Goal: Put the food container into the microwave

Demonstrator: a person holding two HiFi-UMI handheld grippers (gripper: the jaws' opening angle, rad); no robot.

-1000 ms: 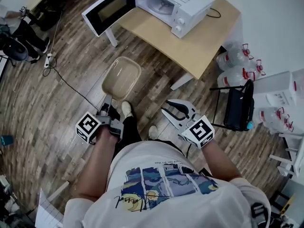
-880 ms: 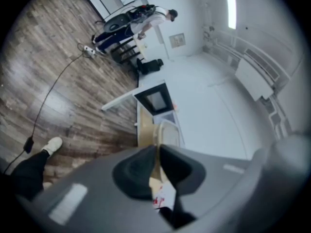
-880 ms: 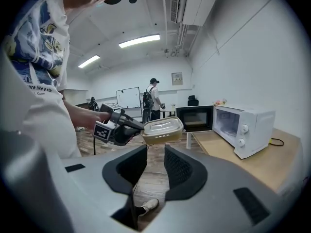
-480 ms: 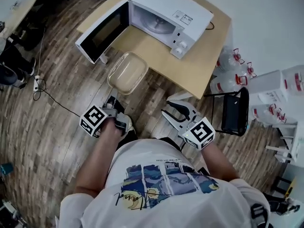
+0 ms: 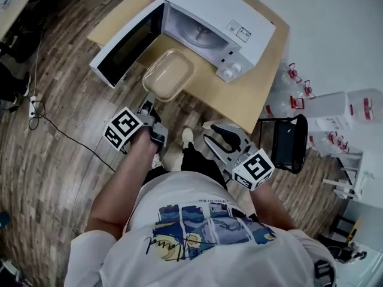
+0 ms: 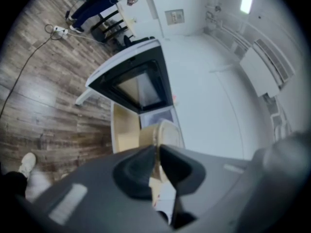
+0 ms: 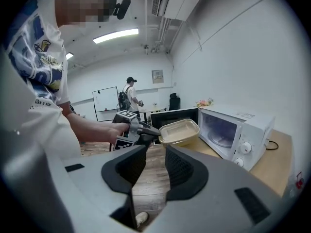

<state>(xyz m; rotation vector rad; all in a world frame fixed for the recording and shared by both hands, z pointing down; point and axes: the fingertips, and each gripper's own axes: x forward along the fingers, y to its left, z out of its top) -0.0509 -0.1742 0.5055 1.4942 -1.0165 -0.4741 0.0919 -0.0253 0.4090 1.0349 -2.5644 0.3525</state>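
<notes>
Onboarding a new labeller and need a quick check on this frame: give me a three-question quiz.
1. True or false: the microwave door is shut.
2. The left tool grips: A) a mug, B) the food container, C) a plate.
3. Is the food container inside the microwave yet?
Key: 1 false, it hangs open. 2 B, by its rim. 3 No, it is held just outside the open microwave.

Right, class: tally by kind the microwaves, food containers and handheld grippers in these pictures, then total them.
microwave: 1
food container: 1
grippers: 2 (left gripper, shut on the food container; right gripper, empty, open jaws just closing slightly)
total: 4
</notes>
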